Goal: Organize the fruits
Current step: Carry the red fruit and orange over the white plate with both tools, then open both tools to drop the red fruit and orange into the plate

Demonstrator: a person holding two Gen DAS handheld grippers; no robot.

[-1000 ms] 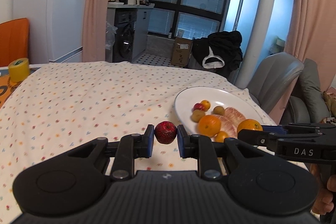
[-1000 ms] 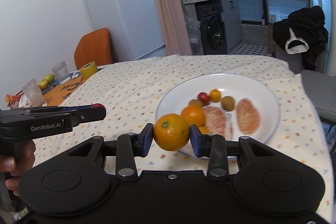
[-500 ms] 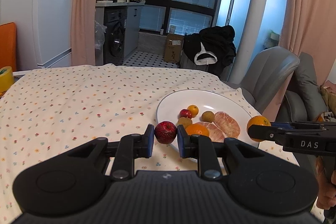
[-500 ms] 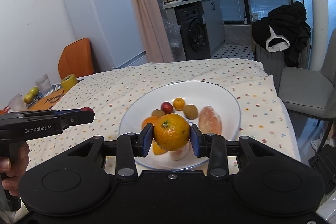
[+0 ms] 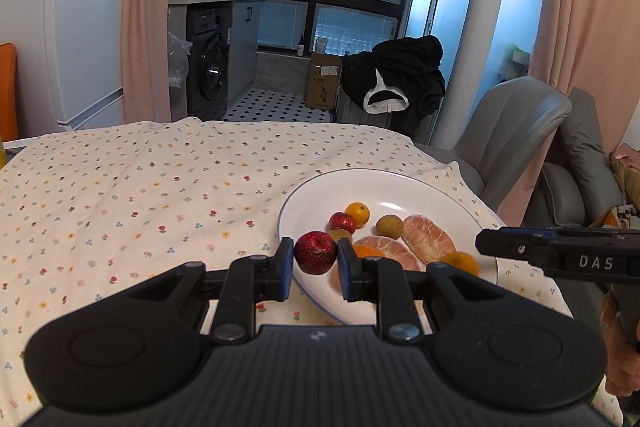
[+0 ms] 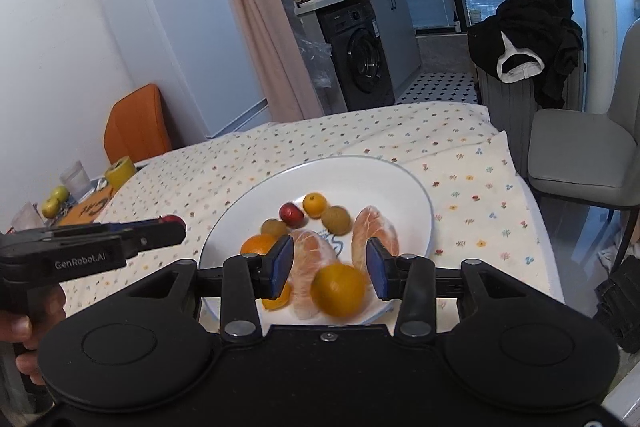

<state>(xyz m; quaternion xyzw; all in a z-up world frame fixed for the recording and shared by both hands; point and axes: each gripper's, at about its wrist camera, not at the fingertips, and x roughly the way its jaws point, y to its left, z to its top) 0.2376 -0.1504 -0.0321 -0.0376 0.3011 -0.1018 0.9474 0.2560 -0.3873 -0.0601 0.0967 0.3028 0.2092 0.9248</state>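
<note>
My left gripper (image 5: 316, 263) is shut on a small red apple (image 5: 316, 252), held at the near left rim of the white plate (image 5: 436, 191). My right gripper (image 6: 330, 263) stands open above the plate (image 6: 360, 171). A blurred orange (image 6: 340, 290) sits just below its blue pads, free of them, over the plate's near edge. The same orange (image 5: 460, 262) shows by the right gripper's tip in the left wrist view. The plate holds peeled citrus halves (image 6: 376, 231), a small orange, a red fruit and brownish round fruits.
The plate lies on a table with a flowered cloth (image 5: 140, 195). A grey chair (image 6: 580, 163) stands at the right edge. At the far left are a glass (image 6: 76, 179), a yellow tape roll (image 6: 120, 171) and green fruits (image 6: 56, 201). A hand (image 6: 24, 343) holds the left gripper.
The right gripper has opened and let go of the orange, which now drops blurred toward the plate. The left gripper, still holding the red apple, has moved closer to the plate's rim.
</note>
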